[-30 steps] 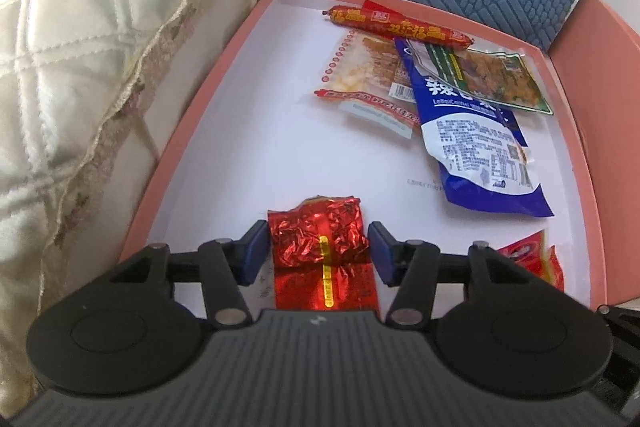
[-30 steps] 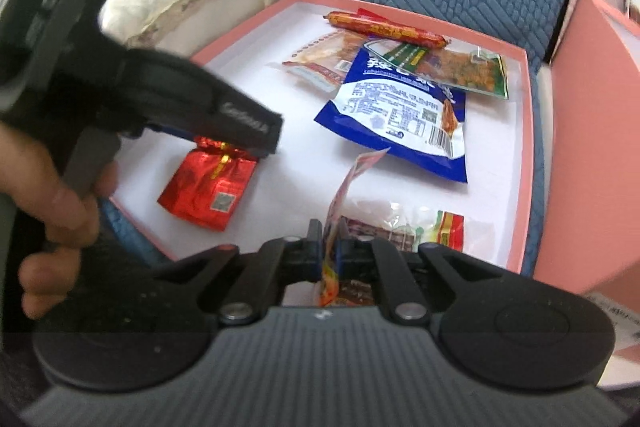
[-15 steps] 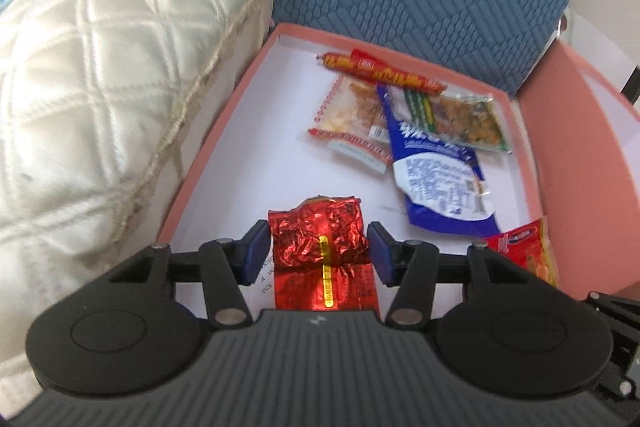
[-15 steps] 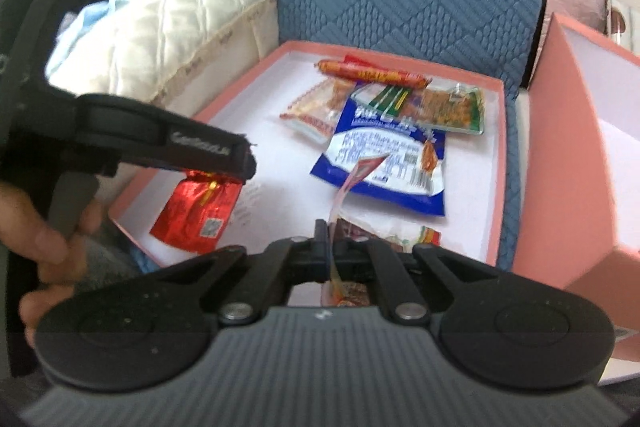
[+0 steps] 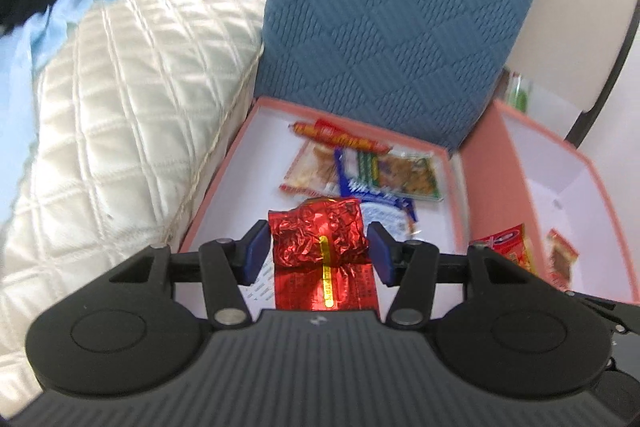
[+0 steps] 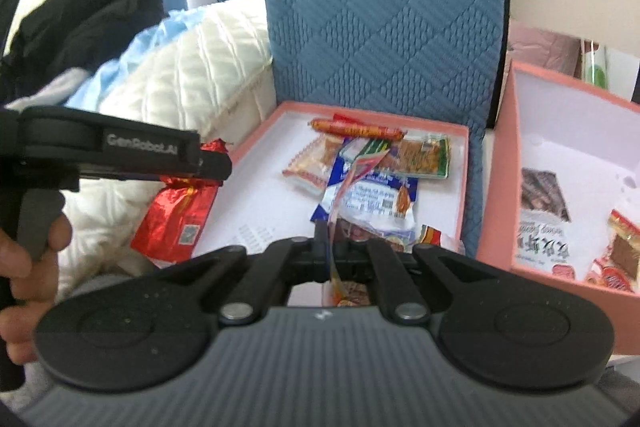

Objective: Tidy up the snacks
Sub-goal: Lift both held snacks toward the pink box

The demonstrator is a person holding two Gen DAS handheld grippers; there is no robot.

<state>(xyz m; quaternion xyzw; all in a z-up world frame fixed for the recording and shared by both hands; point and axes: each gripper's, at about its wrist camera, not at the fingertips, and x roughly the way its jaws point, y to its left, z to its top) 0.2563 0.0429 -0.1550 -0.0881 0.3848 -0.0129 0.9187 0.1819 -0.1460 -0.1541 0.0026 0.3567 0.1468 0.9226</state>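
My left gripper (image 5: 318,247) is shut on a crinkled red foil packet (image 5: 324,279), which sits between its blue pads (image 5: 256,255). In the right wrist view that red packet (image 6: 176,219) hangs from the left gripper (image 6: 212,163) above the pink tray's left edge, with a hand (image 6: 24,267) on the handle. My right gripper (image 6: 330,251) is shut on the edge of a thin clear-and-orange snack packet (image 6: 350,297) that stands up between its fingers. On the pink tray (image 6: 464,187) lie a red sausage stick (image 6: 356,129), a blue bag (image 6: 372,195) and a green-edged packet (image 6: 424,155).
A deeper pink box (image 6: 560,95) stands to the right, with a dark jerky bag (image 6: 540,211) and small red packets inside. A blue quilted chair back (image 6: 380,7) rises behind the tray. White quilted bedding (image 5: 120,107) lies along the left side.
Both grippers have risen from the tray with their packets still in them. The tray looks smaller and farther, and more of the chair back and the pink box shows.
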